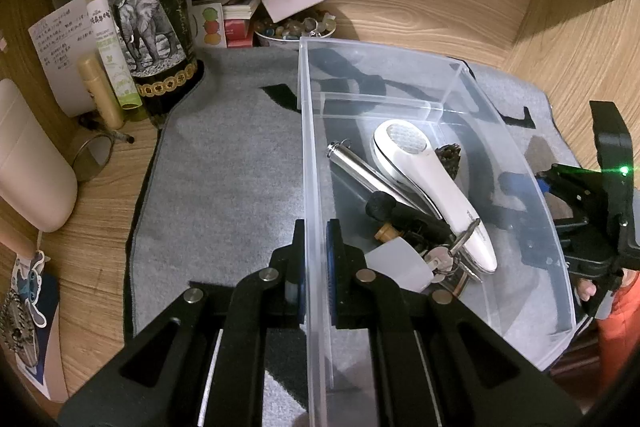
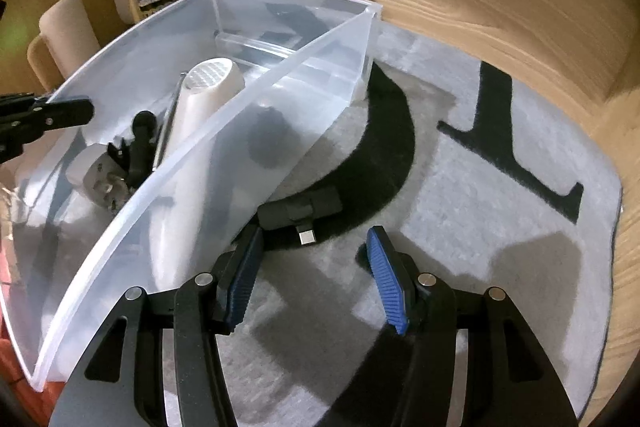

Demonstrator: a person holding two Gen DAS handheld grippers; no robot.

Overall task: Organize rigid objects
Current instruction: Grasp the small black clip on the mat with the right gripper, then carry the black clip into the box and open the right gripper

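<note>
A clear plastic bin [image 1: 460,75] stands on a grey mat [image 1: 224,167]. In it lie a white handheld device [image 1: 432,187], a silver metal tube [image 1: 360,167], keys [image 1: 444,259] and small black parts [image 1: 380,205]. My left gripper [image 1: 316,231] is shut on the bin's left wall, one pad inside and one outside. Just outside the bin's right wall [image 2: 240,115], my right gripper [image 2: 314,233] hangs open low over the mat. A black adapter [image 2: 296,211] with a metal plug lies on the mat between its fingertips, nearer the left finger [image 2: 244,267]; no pad touches it.
Behind the bin stand a dark bottle with an elephant label [image 1: 148,27], tubes, stacked papers and a bowl of beads [image 1: 296,27]. A beige cylinder [image 1: 28,163] lies at the left. Wooden walls close the back and right. A person's hand and orange sleeve [image 1: 616,315] show at the right.
</note>
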